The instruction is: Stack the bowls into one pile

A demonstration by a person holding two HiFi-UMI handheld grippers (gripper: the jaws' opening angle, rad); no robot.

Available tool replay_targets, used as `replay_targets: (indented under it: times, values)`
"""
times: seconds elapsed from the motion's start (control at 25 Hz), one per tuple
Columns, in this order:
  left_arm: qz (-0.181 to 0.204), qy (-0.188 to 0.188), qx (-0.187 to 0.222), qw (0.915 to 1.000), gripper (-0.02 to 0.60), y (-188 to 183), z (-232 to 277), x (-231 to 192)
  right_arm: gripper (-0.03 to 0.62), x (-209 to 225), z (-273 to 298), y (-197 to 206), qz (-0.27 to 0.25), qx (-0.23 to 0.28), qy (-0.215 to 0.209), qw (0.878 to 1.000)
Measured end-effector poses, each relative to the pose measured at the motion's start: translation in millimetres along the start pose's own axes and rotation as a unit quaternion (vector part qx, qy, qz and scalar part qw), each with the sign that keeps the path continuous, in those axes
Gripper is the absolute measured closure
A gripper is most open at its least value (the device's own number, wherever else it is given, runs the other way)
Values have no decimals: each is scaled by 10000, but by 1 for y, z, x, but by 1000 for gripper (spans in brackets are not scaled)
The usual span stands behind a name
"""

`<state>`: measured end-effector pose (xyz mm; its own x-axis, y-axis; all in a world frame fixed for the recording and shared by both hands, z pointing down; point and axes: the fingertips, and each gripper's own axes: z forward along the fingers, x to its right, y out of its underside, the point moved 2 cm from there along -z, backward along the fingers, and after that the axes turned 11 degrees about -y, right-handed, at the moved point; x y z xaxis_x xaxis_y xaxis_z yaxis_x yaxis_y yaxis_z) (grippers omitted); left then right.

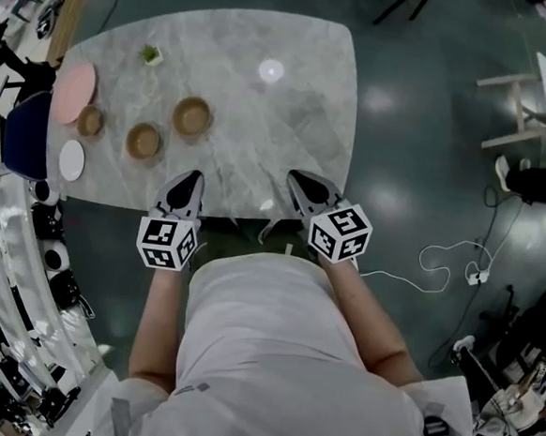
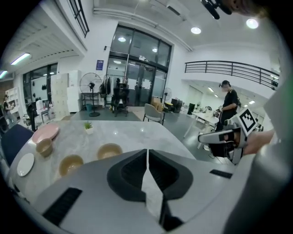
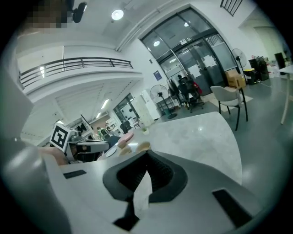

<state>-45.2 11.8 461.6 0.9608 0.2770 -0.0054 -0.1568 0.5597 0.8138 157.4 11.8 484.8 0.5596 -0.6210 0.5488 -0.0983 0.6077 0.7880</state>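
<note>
Three tan wooden bowls stand apart on the left half of the marble table: a larger one, a middle one and a small one. The left gripper view shows them as well: the larger bowl, the middle bowl and the small bowl. My left gripper hovers at the table's near edge, just short of the middle bowl, jaws shut and empty. My right gripper is at the near edge further right, also shut with nothing in it.
A pink plate and a small white plate lie at the table's left edge. A little potted plant stands at the back. A blue chair is by the left side. Cables lie on the floor at right.
</note>
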Motion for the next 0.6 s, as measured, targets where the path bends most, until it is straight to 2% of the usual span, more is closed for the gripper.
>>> replay_targets:
  times: [0.32, 0.6]
  values:
    - [-504, -579, -97, 9970, 578, 17, 2, -60, 585, -6, 43, -11, -238, -405, -223, 9986]
    - [-777, -944, -162, 9924, 576, 33, -4, -134, 585, -19, 80, -14, -284, -620, -61, 9977]
